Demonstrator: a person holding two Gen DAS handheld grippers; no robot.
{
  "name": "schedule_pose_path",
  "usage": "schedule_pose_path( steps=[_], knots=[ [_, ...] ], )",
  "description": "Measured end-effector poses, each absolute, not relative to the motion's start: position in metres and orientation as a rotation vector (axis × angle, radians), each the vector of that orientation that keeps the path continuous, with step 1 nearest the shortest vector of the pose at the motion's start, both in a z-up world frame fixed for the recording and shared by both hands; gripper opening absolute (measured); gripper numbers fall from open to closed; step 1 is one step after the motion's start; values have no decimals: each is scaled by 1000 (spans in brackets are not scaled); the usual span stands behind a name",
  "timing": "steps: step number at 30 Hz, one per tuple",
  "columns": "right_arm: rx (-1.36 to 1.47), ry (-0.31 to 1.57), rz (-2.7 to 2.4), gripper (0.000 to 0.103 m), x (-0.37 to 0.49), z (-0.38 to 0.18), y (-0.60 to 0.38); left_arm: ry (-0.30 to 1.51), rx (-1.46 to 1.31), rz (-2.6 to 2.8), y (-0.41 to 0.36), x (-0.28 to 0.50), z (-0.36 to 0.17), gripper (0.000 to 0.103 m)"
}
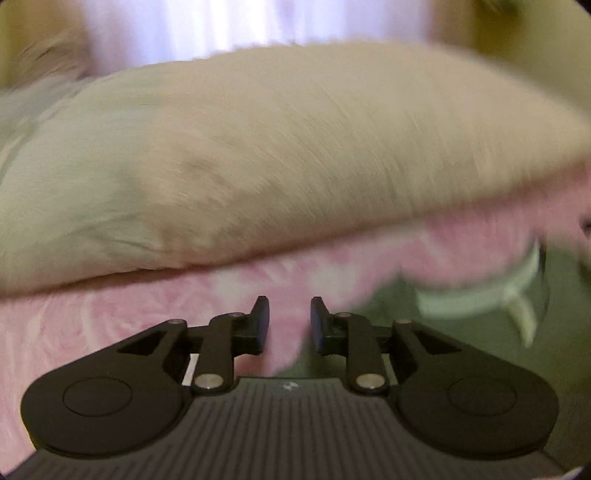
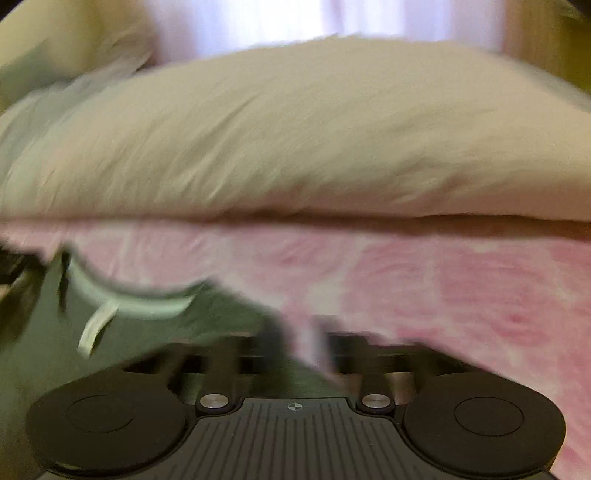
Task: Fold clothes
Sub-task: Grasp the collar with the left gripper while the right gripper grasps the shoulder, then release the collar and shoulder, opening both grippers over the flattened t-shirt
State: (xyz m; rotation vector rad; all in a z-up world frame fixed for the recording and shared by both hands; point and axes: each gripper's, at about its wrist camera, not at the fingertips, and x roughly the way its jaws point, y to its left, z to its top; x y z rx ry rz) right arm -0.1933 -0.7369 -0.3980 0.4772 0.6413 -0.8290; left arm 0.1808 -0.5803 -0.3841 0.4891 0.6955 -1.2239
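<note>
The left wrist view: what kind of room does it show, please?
Probably a bedroom: a large cream pillow lies on a pink patterned sheet, like a bed, with a bright curtained window behind. A dark green garment lies there too.

A bed with a pink patterned sheet (image 1: 74, 332) carries everything. A large cream pillow (image 1: 288, 155) lies across it, and a dark green garment (image 2: 155, 332) with a pale collar rests on the sheet near it.
</note>
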Motion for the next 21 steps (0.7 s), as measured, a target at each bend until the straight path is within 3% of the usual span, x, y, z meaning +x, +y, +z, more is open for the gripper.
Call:
schedule_pose_path(
  steps=[2,5,11,15,21],
  knots=[
    [558,495,-918,68,-234,-371,-731,765,398,-1252,-573,185,-374,16],
    [631,457,-890,35,-270,-350,-703,813,432,-1373,-569,166,-377,11],
    [516,729,-663,34,-242,-382,-639,819,554,-1423,-574,125,-409,13],
    [347,858,-1025,34,-264,-406,-647,814,565,-1359,-576,133,-417,13],
    [667,705,-1350,34,-384,-386,-674,829,531,-1319,-565,137,-412,12]
  ],
)
